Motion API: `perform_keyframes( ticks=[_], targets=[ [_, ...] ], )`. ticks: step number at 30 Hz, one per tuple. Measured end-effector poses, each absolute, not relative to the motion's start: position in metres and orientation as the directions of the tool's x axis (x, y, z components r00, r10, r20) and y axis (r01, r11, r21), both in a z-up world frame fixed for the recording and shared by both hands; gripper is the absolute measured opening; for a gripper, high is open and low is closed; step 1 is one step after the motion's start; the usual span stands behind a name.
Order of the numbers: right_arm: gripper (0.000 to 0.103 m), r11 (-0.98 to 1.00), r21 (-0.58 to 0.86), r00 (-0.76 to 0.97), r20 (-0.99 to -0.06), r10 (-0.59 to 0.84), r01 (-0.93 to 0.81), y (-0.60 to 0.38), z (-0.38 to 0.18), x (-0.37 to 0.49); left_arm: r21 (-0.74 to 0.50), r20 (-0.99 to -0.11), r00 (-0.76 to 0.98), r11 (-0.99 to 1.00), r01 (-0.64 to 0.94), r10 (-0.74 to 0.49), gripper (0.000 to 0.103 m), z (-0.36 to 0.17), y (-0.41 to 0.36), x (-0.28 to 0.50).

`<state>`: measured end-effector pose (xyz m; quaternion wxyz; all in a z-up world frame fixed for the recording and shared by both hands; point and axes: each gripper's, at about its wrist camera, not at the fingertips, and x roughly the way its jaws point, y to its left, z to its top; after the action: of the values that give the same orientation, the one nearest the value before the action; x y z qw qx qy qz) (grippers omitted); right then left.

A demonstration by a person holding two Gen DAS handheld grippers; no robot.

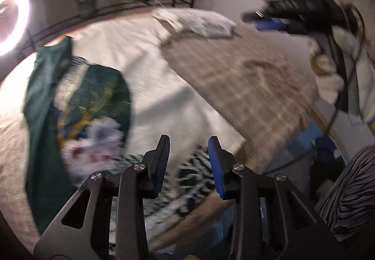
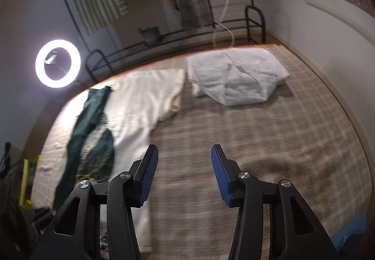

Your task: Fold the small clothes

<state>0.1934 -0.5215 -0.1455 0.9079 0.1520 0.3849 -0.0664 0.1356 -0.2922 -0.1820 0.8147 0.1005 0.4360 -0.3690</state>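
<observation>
A dark green garment (image 1: pixel 42 105) with a printed front lies spread on a white sheet (image 1: pixel 150 77) on the bed; it also shows in the right wrist view (image 2: pixel 86 128). A pale floral garment (image 1: pixel 93 142) lies on it, and a black-and-white patterned one (image 1: pixel 187 177) sits just under my left gripper (image 1: pixel 189 145), which is open and empty above the bed. My right gripper (image 2: pixel 184 154) is open and empty above the plaid bedcover (image 2: pixel 269 138). It also shows from the left wrist view (image 1: pixel 269 18), held in a gloved hand, high at the right.
A white pillow (image 2: pixel 236 77) lies at the far end of the bed. A bright ring light (image 2: pixel 58 63) stands at the left beside a black metal rack (image 2: pixel 187 34). The wall runs along the bed's right side. Both views are motion-blurred.
</observation>
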Motion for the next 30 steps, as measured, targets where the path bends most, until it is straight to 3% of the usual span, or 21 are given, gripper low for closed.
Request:
perform_keyframes(
  ticks=[5,8,14,15,17,18,30],
  targets=[
    [0.046,0.939,0.246,0.675,-0.737,0.02,0.241,-0.533,-0.16,0.205,-0.157,-0.809,0.281,0.652,0.742,-0.516,0.035,-0.201,-0.327,0.117],
    [0.046,0.932,0.275,0.672,-0.739,0.046,0.238,-0.538,-0.166,0.211,-0.146,-0.821,0.269,0.641,0.754,-0.504,0.045,-0.209,-0.342,0.112],
    [0.046,0.913,0.332,0.669,-0.737,0.094,0.238,-0.544,-0.176,0.231,-0.093,-0.838,0.297,0.656,0.749,-0.457,0.045,-0.222,-0.36,0.116],
    [0.046,0.906,0.349,0.669,-0.735,0.106,0.24,-0.545,-0.177,0.236,-0.089,-0.835,0.303,0.656,0.75,-0.459,0.042,-0.222,-0.36,0.117],
    [0.046,0.891,0.38,0.669,-0.732,0.127,0.246,-0.547,-0.181,0.248,-0.081,-0.834,0.308,0.655,0.752,-0.457,0.01,-0.221,-0.361,0.119],
    [0.046,0.883,0.398,0.669,-0.73,0.139,0.251,-0.548,-0.184,0.255,-0.087,-0.834,0.307,0.658,0.748,-0.458,0.006,-0.221,-0.359,0.122],
    [0.046,0.803,0.522,0.631,-0.733,0.252,0.286,-0.534,-0.222,0.346,-0.246,-0.777,0.292,0.695,0.675,-0.558,0.002,-0.195,-0.316,0.143]
  ],
)
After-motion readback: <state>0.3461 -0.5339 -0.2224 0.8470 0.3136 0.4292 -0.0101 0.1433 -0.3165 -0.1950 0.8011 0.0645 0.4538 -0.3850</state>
